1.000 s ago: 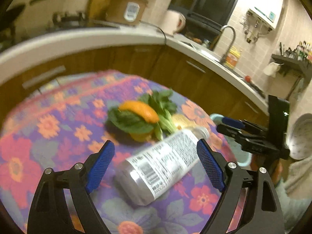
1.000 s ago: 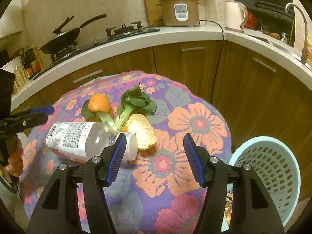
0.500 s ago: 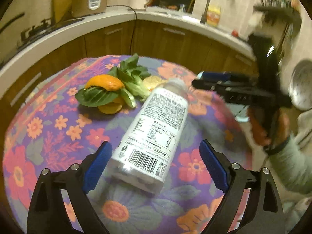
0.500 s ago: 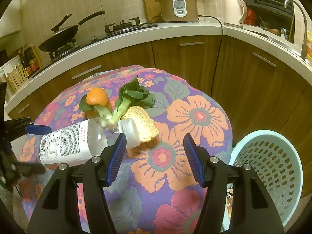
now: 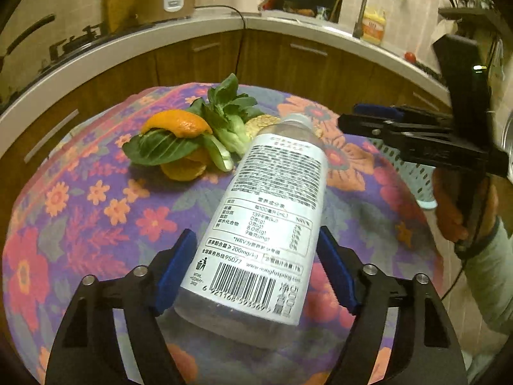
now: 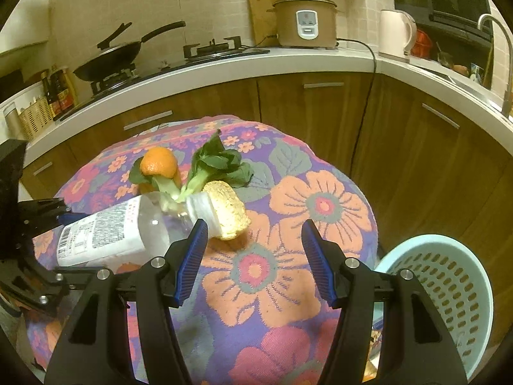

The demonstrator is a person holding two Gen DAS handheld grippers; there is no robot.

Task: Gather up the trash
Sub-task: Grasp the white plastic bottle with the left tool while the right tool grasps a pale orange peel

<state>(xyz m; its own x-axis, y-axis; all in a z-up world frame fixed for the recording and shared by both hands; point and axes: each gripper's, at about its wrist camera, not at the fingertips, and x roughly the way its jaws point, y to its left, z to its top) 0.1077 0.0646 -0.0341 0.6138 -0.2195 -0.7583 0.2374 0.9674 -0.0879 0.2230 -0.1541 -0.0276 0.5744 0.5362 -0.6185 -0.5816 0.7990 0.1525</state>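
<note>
Bottle (image 5: pixel 269 211) lies on its side on the flowered tablecloth (image 5: pixel 96 211), cap toward the greens (image 5: pixel 224 118) and orange peel (image 5: pixel 179 125). Its base sits between the left gripper (image 5: pixel 256 266) pads, whose jaws have just been closing and look pressed against it. Beyond the cap, the right gripper (image 6: pixel 253 253) stands half open and empty, the basket (image 6: pixel 449 292) beside it.

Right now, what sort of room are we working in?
A home kitchen, most likely: a wok on a gas hob, a rice cooker on the counter, and a sink tap further along.
</note>
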